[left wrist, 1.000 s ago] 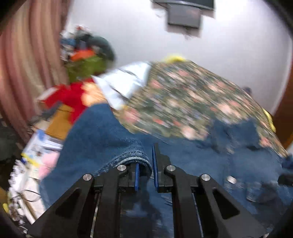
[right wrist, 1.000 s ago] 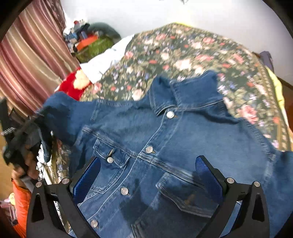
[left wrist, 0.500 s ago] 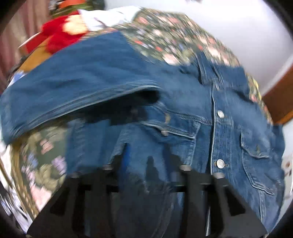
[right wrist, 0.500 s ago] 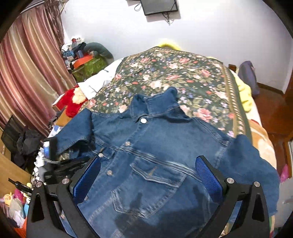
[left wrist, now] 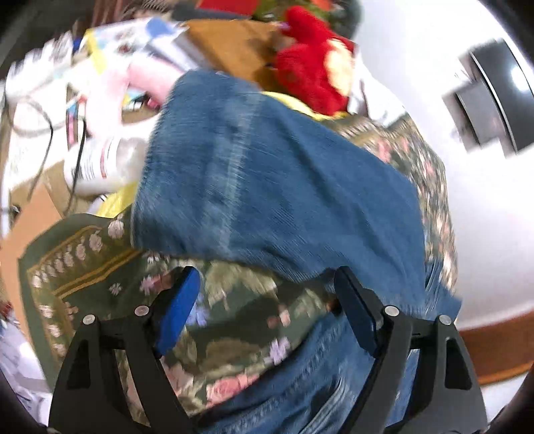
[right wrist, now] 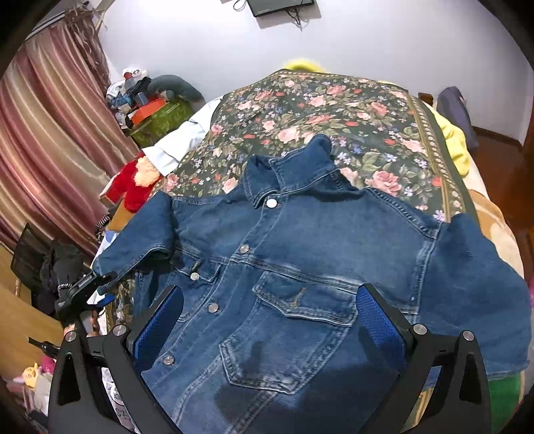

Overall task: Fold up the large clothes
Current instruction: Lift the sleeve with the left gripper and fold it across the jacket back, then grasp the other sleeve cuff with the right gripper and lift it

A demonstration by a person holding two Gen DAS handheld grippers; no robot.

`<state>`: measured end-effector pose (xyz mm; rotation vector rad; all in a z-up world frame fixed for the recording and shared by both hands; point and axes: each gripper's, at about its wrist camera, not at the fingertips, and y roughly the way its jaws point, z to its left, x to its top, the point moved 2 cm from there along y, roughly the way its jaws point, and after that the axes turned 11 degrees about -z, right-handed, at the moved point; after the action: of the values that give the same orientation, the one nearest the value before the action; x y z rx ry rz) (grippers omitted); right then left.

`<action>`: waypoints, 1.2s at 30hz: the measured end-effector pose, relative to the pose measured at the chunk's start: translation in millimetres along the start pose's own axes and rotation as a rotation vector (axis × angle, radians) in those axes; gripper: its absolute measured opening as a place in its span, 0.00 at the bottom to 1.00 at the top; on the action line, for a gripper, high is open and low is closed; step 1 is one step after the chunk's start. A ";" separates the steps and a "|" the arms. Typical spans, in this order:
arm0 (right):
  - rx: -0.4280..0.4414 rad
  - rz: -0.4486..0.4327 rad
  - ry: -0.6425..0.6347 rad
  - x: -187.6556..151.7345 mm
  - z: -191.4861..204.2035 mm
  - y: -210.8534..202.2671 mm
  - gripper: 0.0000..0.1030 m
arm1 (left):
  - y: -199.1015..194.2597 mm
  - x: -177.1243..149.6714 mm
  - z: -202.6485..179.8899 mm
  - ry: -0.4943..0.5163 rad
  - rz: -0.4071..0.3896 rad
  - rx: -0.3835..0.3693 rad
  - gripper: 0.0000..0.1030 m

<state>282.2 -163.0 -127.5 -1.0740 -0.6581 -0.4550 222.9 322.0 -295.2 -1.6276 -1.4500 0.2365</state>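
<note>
A blue denim jacket (right wrist: 300, 267) lies front up, buttoned, on the floral bedspread (right wrist: 333, 110), collar toward the far wall. Its left sleeve (right wrist: 140, 240) hangs over the bed's left edge and also shows in the left wrist view (left wrist: 267, 180). My right gripper (right wrist: 267, 323) is open and empty, above the jacket's lower front. My left gripper (left wrist: 270, 307) is open and empty, just in front of the left sleeve at the bed's left edge; it also shows in the right wrist view (right wrist: 83, 290).
A red plush toy (right wrist: 130, 190), boxes and clutter (left wrist: 100, 83) lie on the floor left of the bed. Striped curtains (right wrist: 43, 133) hang on the left. A yellow blanket (right wrist: 457, 143) lies along the bed's right side. A screen (right wrist: 280, 5) is on the wall.
My left gripper has let go of the left sleeve, opened, and moved to the bed's left edge. The sleeve now lies spread outward. My right gripper has pulled back from the jacket.
</note>
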 end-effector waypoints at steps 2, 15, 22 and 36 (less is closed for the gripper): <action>-0.006 0.004 -0.008 0.3 3.2 3.7 1.00 | 6.6 8.4 5.5 -0.015 -0.038 0.039 0.70; -0.032 0.029 0.024 -0.7 -11.7 18.4 1.00 | -43.1 21.0 -123.9 0.646 -0.447 0.331 0.20; -0.017 -0.017 0.070 2.4 -28.6 2.4 1.00 | -114.2 -10.5 -247.9 0.815 -0.614 0.074 0.20; -0.091 -0.108 0.145 6.1 -103.0 -52.4 1.00 | -90.4 -200.6 -399.2 1.189 -0.350 -0.362 0.20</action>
<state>281.0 -278.6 -121.9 -1.0836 -0.5735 -0.6557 367.7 -57.1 -87.7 -1.3052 -0.7912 -1.0754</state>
